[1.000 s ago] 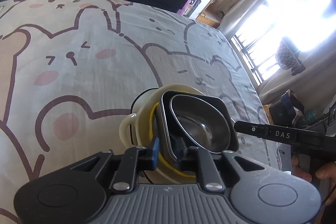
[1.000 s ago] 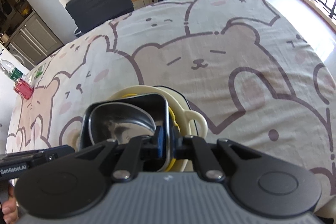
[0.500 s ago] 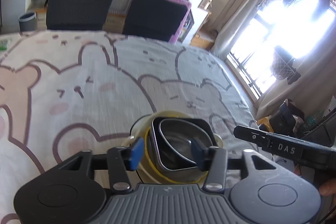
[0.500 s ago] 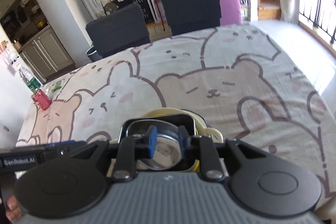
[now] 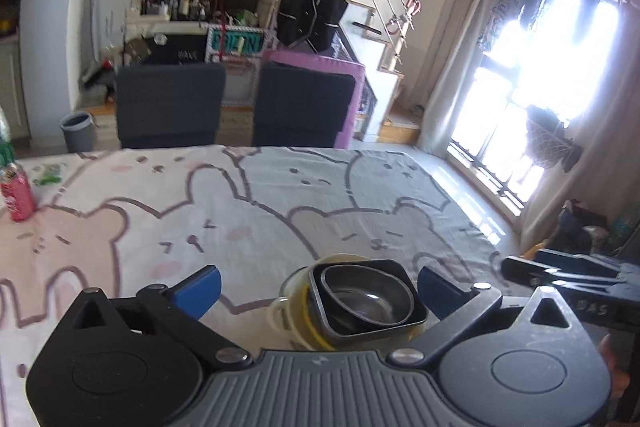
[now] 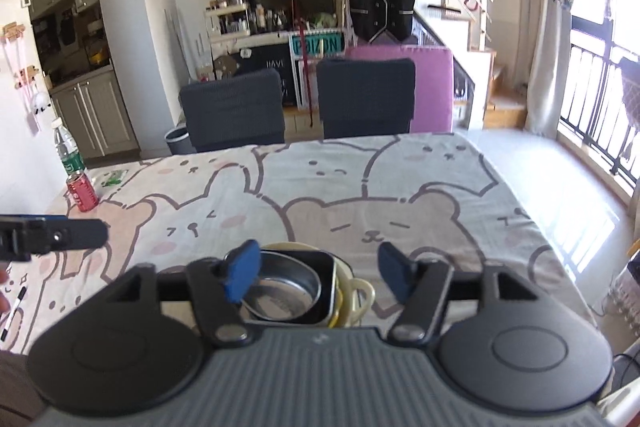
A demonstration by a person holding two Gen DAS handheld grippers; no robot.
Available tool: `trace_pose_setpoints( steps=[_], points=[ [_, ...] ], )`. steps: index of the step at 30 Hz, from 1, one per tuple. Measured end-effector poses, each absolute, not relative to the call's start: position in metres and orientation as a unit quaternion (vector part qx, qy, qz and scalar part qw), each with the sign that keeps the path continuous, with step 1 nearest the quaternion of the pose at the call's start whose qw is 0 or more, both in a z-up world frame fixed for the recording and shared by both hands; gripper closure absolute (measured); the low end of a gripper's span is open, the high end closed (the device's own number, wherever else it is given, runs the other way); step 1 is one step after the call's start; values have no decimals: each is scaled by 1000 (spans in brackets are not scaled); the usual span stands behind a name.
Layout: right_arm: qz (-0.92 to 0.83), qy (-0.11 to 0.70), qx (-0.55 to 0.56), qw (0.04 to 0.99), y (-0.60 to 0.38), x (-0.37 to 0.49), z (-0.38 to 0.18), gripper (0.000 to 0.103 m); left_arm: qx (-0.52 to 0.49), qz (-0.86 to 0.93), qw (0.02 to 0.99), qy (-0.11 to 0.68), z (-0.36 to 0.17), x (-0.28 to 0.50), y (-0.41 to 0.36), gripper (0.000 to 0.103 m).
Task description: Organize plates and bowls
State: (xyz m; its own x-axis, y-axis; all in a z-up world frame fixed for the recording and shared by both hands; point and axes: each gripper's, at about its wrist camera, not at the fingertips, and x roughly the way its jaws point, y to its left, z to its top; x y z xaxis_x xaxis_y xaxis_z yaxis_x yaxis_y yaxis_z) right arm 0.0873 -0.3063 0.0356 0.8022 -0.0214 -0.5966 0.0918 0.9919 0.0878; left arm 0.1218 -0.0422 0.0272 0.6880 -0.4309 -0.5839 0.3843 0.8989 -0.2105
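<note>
Left wrist view: the left gripper [image 5: 318, 287] has just been opening and its jaws now stand wide, nothing between the blue pads [image 5: 199, 289]. The nested stack [image 5: 352, 303] sits below and beyond them near the tabletop's [image 5: 280, 195] near edge: a steel bowl [image 5: 366, 297] inside a dark square dish [image 5: 416, 315], that inside a yellow-rimmed bowl [image 5: 308, 323], all in a cream handled bowl [image 5: 280, 311]. The stack looks finished, so the step in hand seems to be the release; doing it well means drawing straight back and up with the pads kept spread, so no rim is snagged (the steel bowl looks light enough to tip).

Right wrist view: the right gripper [image 6: 318, 273] has also just been opening; its pads [image 6: 240, 275] stand well apart and hold nothing. The stack [image 6: 304, 291] lies under the gap, the left pad overlapping the steel bowl's [image 6: 280, 297] rim in the picture, whether touching I cannot tell. A red can [image 6: 82, 191] stands by the tabletop's [image 6: 360, 187] far left edge.
</note>
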Motion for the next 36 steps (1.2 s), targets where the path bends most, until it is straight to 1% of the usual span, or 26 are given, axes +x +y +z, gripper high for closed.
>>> trace_pose_setpoints(
  steps=[2,3,5,6,18,28,36],
  points=[
    [-32,301,54,952,-309,78,34,19,-22,-207,926,315,30,111,-41,0],
    [-32,295,52,954,-309,75,33,17,-18,-197,931,307,31,104,-41,0],
    [-25,283,41,958,-310,67,32,3,-15,-185,938,293,32,95,-40,0],
    [-23,274,33,961,-310,63,31,1,-15,-182,940,287,32,90,-39,0],
    [-43,222,14,974,-303,15,9,0,17,-137,959,250,-7,36,-40,0],
    [-50,219,-5,975,-293,-4,-7,0,-5,-120,964,238,-28,16,-34,0],
    [-66,232,-28,970,-285,-6,-20,0,12,-106,965,239,-41,8,-34,0]
  ],
)
